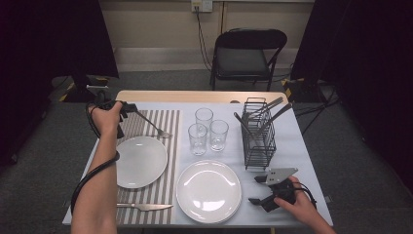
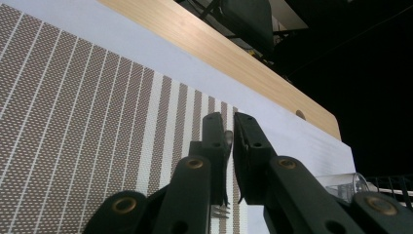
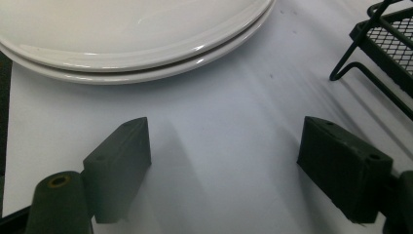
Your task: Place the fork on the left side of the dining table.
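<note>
- The left gripper (image 1: pixel 127 109) is pinching a fork (image 1: pixel 155 126) by its handle, the jaws narrow on it, and its tines are reaching out over the striped placemat (image 1: pixel 165 122) above the plate (image 1: pixel 141 161), likely for setting down.
- The right gripper (image 1: pixel 259 190) is resting wide and empty on the tablecloth (image 3: pixel 234 122), beside the stacked plates (image 3: pixel 136 44) and below the cutlery rack (image 1: pixel 258 136).

The right tool (image 3: pixel 224 170) holds its two black jaws wide apart over the white tabletop (image 3: pixel 229 122), with nothing between them. Beyond the tool lie two stacked white plates (image 3: pixel 141 39). To the right of the plates stands a black wire rack (image 3: pixel 384 44).
</note>
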